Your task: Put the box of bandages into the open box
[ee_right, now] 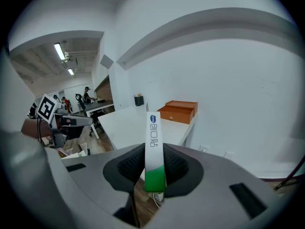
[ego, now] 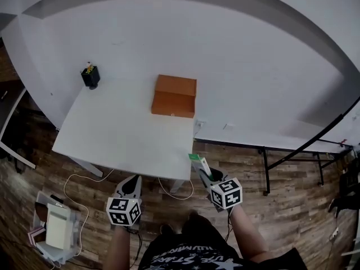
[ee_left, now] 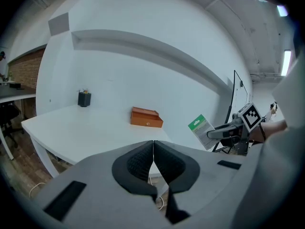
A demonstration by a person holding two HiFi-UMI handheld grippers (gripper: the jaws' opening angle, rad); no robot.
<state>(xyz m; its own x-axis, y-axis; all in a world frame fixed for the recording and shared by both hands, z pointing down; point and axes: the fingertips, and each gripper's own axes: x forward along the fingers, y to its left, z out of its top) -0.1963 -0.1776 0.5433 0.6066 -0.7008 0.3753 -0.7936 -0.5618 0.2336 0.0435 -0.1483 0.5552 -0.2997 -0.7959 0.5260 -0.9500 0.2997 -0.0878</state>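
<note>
Head view: bandage box (ego: 199, 163) partly hidden

My right gripper (ee_right: 155, 171) covers the lower end of the bandage box (ee_right: 153, 136); what stands in the black pot (ego: 90, 77) is too small to tell.

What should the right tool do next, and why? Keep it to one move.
Probably carry the right tool forward over the table toward the orange box. The tool is shut on the bandage box but hangs short of the table's near edge, while the orange box sits at the table's far side.
</note>
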